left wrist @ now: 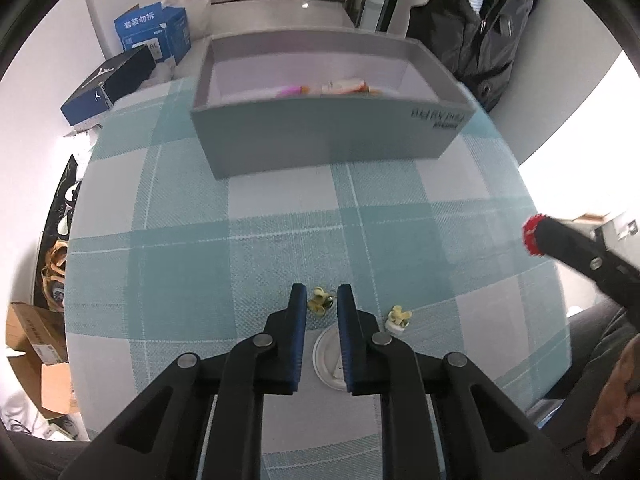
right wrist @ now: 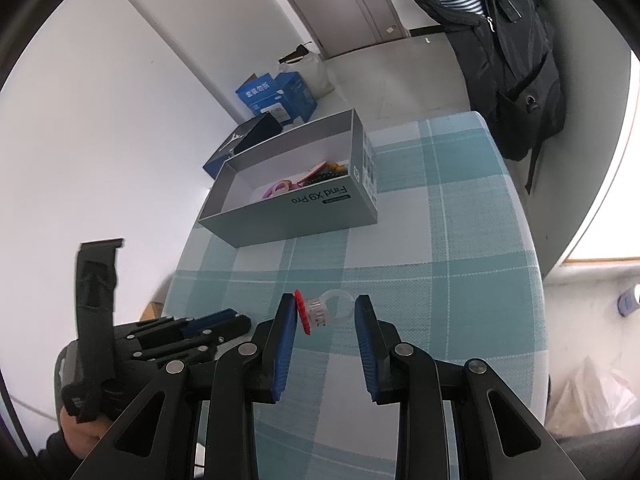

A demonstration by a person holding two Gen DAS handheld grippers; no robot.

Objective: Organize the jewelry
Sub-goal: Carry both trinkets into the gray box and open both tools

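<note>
My left gripper [left wrist: 322, 295] hovers low over the checked tablecloth, its jaws a little apart around a small yellow flower earring [left wrist: 319, 301], not pinching it. A second yellow flower earring [left wrist: 399, 319] lies just right of it. My right gripper [right wrist: 325, 304] is shut on a clear plastic ring with a red flower top [right wrist: 316, 312], held above the table; the red flower also shows in the left wrist view [left wrist: 533, 235]. The grey open box [left wrist: 320, 136] stands at the far side with pink and orange jewelry inside, and shows in the right wrist view [right wrist: 296, 216].
A white round lid [left wrist: 326, 360] lies on the cloth under my left gripper. Blue cartons [left wrist: 154, 34] and a dark shoebox [left wrist: 106, 84] stand off the table's far left. A dark jacket [right wrist: 508, 60] hangs at the far right. The left gripper shows at the lower left of the right wrist view [right wrist: 208, 328].
</note>
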